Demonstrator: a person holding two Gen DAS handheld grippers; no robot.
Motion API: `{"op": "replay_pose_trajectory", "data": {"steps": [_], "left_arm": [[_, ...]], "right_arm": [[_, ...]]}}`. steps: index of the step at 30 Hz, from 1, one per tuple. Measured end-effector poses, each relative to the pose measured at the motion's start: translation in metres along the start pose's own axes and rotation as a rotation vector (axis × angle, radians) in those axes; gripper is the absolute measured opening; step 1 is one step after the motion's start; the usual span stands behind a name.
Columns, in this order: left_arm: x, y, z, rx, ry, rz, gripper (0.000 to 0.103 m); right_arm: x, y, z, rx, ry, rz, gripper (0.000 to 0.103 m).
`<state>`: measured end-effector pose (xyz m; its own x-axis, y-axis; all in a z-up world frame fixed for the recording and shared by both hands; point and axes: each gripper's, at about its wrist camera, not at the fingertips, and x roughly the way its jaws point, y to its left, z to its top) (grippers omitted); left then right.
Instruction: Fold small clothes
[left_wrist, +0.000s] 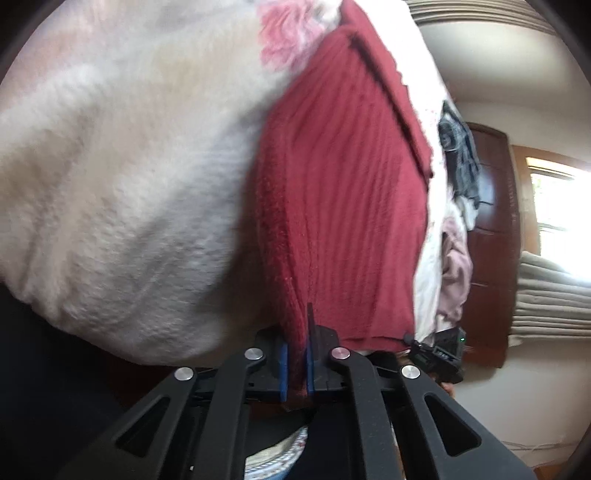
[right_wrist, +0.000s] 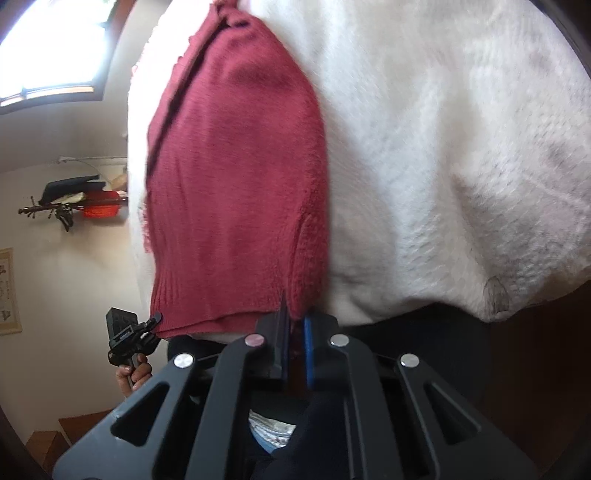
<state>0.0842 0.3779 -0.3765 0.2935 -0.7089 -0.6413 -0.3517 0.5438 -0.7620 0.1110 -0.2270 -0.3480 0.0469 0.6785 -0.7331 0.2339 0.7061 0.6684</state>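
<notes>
A dark red knitted garment lies spread on a white fleecy blanket. My left gripper is shut on its near corner, red knit pinched between the blue pads. In the right wrist view the same red garment lies on the white blanket, and my right gripper is shut on its other near corner. Each view shows the opposite gripper at the garment's far hem corner: the right gripper and the left gripper, held by a hand.
A pile of other clothes lies beyond the red garment on the blanket. A dark wooden door, a bright window and stacked grey blankets stand behind. A pink patch marks the blanket. A wall rack holds bags.
</notes>
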Motion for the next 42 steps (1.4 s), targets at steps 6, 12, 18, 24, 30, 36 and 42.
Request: {"op": "replay_pose_trajectory", "data": {"steps": [6,12,18,24,30,36,42], "left_arm": [[-0.025,-0.026,-0.002,0.023,-0.056,-0.077,0.006],[-0.044,-0.060,0.002,0.062,-0.094,-0.129,0.006],[-0.063,-0.088,0.018,0.079,-0.122,-0.186,0.006],[-0.073,-0.113,0.042,0.100,-0.140,-0.198,0.006],[-0.075,-0.128,0.081,0.083,-0.160,-0.186,0.006],[-0.063,-0.133,0.133,0.048,-0.158,-0.166,0.006],[-0.032,-0.128,0.201,-0.005,-0.144,-0.102,0.006]], "right_arm": [[-0.024,0.022,0.001,-0.029,-0.055,0.072,0.004],[-0.051,0.051,0.011,-0.074,-0.112,0.133,0.004],[-0.072,0.082,0.028,-0.117,-0.160,0.165,0.004],[-0.085,0.107,0.054,-0.151,-0.189,0.166,0.004],[-0.086,0.130,0.089,-0.172,-0.199,0.148,0.004],[-0.076,0.137,0.140,-0.153,-0.201,0.125,0.004],[-0.050,0.134,0.198,-0.109,-0.189,0.099,0.004]]}}
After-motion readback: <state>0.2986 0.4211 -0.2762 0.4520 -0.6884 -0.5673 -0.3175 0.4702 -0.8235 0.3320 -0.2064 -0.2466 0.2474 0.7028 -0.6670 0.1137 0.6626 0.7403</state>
